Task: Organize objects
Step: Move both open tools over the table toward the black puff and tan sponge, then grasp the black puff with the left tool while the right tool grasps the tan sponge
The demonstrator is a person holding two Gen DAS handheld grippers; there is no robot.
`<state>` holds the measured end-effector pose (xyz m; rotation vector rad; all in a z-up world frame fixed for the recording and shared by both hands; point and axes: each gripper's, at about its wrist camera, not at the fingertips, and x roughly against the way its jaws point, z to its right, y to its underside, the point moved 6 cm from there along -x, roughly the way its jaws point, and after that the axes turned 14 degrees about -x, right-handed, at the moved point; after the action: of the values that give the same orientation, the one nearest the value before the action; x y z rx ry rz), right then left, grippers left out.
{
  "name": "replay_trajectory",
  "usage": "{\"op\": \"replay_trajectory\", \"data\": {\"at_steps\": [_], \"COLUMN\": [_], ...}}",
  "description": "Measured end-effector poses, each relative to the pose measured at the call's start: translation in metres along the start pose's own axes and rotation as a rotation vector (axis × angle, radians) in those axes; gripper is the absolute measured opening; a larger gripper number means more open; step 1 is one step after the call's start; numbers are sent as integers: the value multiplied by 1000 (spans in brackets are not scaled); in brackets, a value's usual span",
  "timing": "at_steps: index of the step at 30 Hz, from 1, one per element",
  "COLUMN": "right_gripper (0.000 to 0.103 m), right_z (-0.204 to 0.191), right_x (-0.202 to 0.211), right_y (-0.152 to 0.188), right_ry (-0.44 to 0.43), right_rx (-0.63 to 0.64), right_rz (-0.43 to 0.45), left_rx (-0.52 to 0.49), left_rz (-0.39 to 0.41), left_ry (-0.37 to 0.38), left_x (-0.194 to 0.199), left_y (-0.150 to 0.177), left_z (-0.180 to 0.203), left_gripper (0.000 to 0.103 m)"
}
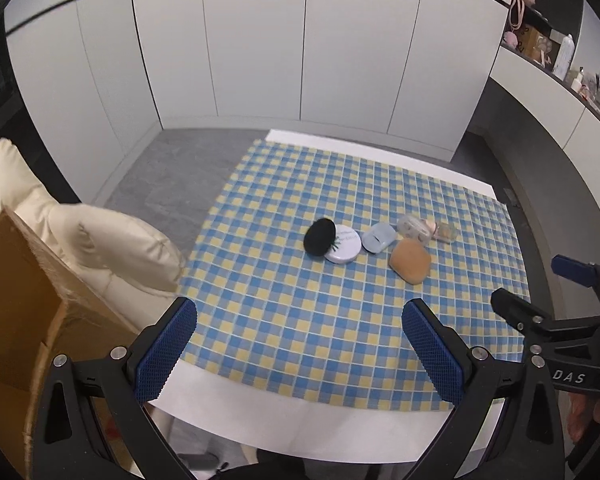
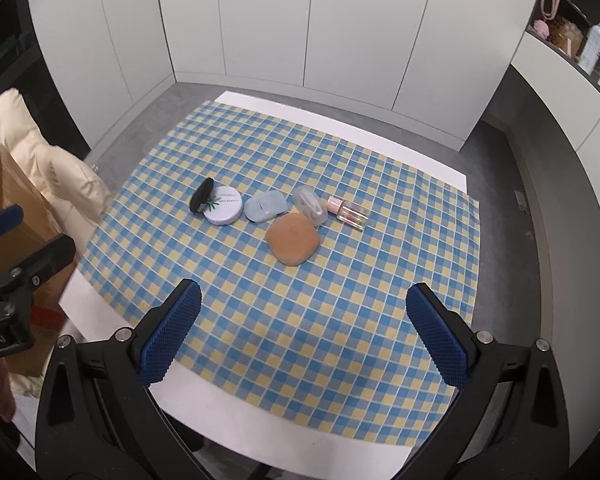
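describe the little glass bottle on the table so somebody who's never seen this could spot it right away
On the blue-and-yellow checked tablecloth, a small cluster of toiletries lies mid-table. The glass bottle lies on its side at the cluster's right end, beside a clear plastic case. It alone is see-through glass with a pink collar.
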<state>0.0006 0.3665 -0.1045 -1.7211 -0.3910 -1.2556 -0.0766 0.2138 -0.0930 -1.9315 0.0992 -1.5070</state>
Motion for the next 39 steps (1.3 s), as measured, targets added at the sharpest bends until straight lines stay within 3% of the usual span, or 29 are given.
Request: {"op": "replay_trajectory", "data": {"at_steps": [21,27,39], "right_gripper": [103,103,90], "right_z": [22,34,29], "right_x": [-75,-102,-145], "right_y": [-6,-7,-1], "right_ry": [21,13,-46], "right_rx": [43,15,13], "right_rz": [-51,-74,-140], "left_rx": [-9,-30,-32], "left_rz": [-102,-146,-187], "left_ry": [12,7,1], "left_x": [-87,-116,-158], "left_y": [-5,3,-1], "left_z": [15,20,17], "left_gripper": [101,95,80]}}
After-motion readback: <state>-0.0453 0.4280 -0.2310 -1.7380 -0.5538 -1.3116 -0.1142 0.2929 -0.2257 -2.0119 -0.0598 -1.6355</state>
